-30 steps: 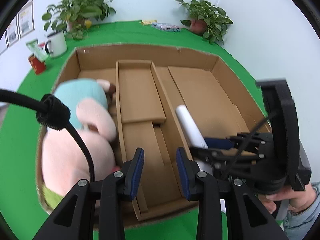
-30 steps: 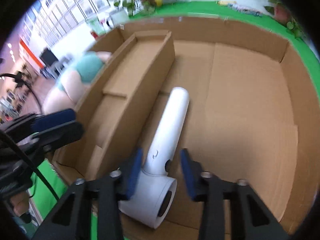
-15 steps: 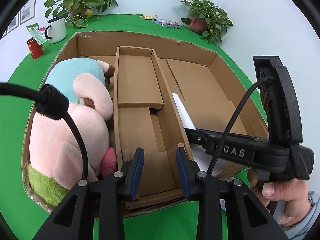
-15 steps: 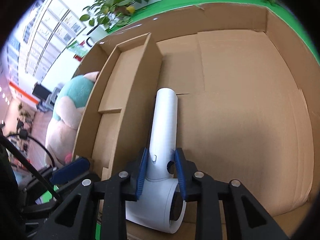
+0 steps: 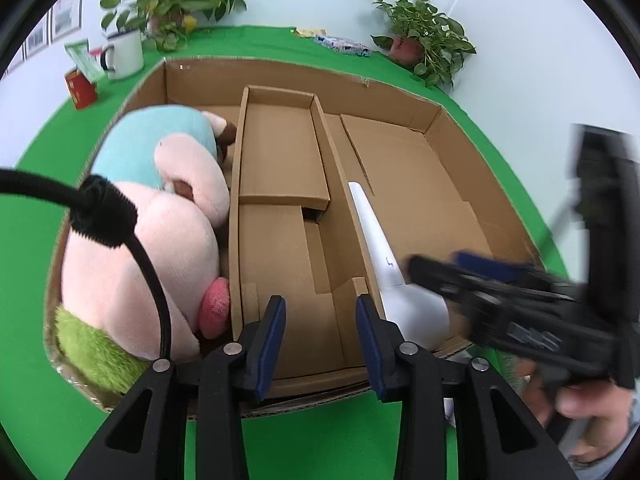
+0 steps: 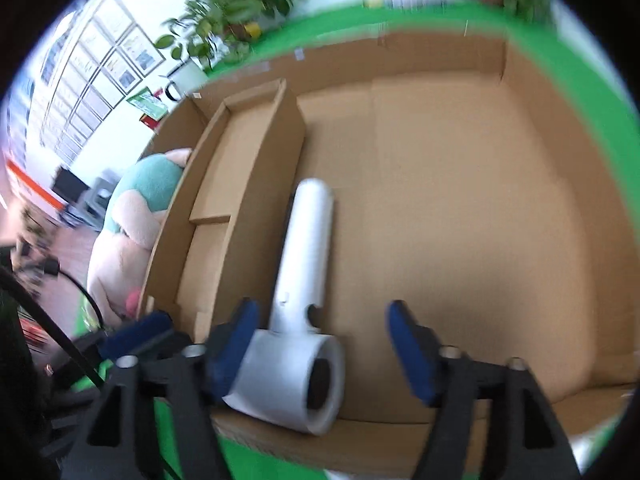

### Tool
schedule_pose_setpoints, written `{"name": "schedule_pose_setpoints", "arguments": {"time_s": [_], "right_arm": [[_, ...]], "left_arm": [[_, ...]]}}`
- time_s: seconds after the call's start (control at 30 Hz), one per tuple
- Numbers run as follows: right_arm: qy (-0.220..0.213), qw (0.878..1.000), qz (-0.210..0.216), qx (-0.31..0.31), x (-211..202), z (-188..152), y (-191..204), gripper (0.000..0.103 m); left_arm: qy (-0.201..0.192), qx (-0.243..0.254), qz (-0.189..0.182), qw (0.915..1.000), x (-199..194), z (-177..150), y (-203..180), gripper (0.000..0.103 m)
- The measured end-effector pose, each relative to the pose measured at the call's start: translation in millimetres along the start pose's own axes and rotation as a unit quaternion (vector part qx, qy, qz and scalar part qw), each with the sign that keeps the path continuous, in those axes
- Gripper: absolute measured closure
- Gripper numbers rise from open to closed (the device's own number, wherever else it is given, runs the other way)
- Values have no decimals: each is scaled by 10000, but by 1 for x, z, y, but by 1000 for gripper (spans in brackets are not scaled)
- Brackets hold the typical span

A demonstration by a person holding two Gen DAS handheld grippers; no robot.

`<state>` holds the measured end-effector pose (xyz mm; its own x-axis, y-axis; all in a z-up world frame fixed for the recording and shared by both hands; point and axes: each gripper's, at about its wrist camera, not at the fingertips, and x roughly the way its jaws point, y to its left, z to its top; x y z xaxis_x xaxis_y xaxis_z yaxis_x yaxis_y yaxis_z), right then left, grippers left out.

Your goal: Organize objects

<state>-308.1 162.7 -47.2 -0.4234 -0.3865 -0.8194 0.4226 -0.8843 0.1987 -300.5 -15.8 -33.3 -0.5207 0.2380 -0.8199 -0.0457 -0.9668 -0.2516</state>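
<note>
Opening off the hair dryer (image 6: 304,280), the right claw (image 6: 320,344) leaves bare box floor (image 6: 460,200) rightward.

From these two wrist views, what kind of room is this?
Probably an office or lab set up for recording, not a home: a green cloth covers the table, rows of framed pictures line one wall, and potted plants stand behind the cardboard box.

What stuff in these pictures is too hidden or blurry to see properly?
- Plush toy: its face is turned away in the left wrist view; a divider hides most of it in the right.
- Hair dryer: the right gripper covers its head, left view.
- Wall pictures: smeared by blur, right view.
</note>
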Motion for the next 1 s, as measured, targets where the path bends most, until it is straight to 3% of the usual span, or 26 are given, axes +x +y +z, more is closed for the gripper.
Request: {"name": "schedule_pose_setpoints", "arguments": {"time_s": [0.1,0.13,0.23,0.3,0.37,0.5,0.6,0.77,0.83,1.0], "right_arm": [[-735,9912,-729,-820,-33,-18,14,20],[-919,9860,-889,-1068,-43,-29,19,18],[-1158,9795,-810,-1439,-64,-56,27,16],[-1400,9735,-1014,-1494,-75,-72,32,13],[-1548,9692,-1241,-1457,-80,-85,32,1],[-1381,9751,-1267,-1187,-75,-101,23,1],[-1345,9773,-1211,-1104,-76,-110,18,1],[-1408,9801,-1028,-946,-86,-120,10,1],[-1334,9819,-937,-962,-85,-125,9,1],[-1154,9880,-611,-827,-79,-141,6,1]], "left_arm": [[-336,225,262,9988,-11,-6,-11,53],[-553,327,412,9971,-19,-9,-16,44],[-1397,553,949,9841,-46,-23,-30,15],[-1894,646,949,9752,-64,-38,-40,11],[-2208,737,915,9682,-78,-55,-50,4],[-2500,974,1019,9579,-93,-79,-70,3],[-2434,989,1154,9579,-93,-82,-72,3],[-2065,747,1032,9701,-79,-74,-48,3],[-1813,643,1113,9750,-69,-67,-36,3],[-1200,495,862,9878,-40,-46,-7,4]]}}
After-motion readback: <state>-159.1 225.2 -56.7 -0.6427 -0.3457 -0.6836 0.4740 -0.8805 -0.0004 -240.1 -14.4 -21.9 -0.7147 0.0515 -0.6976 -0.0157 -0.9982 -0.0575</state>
